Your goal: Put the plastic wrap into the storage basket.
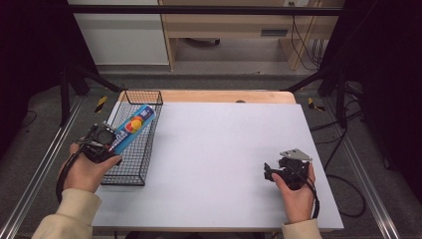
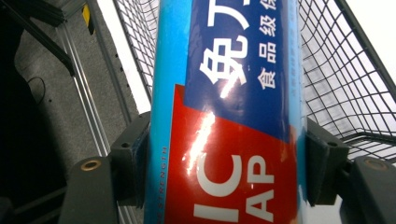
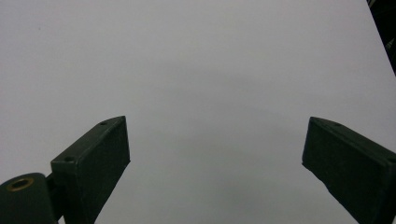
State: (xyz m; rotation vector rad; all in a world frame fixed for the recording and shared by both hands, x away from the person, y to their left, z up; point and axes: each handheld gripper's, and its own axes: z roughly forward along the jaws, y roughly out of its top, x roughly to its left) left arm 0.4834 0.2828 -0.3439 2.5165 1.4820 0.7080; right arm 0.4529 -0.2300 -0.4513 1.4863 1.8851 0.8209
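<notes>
My left gripper (image 1: 110, 141) clamps the blue tube (image 1: 132, 128), its long axis slanting up-right over the wire basket (image 1: 149, 144); my right gripper (image 1: 270, 171) gapes wide.

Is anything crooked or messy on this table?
Nothing is spilled or broken. The only tilted thing is the blue tube: the left tool grips it at a slant over the wire basket, one end raised. The right tool is open above the bare white table.
</notes>
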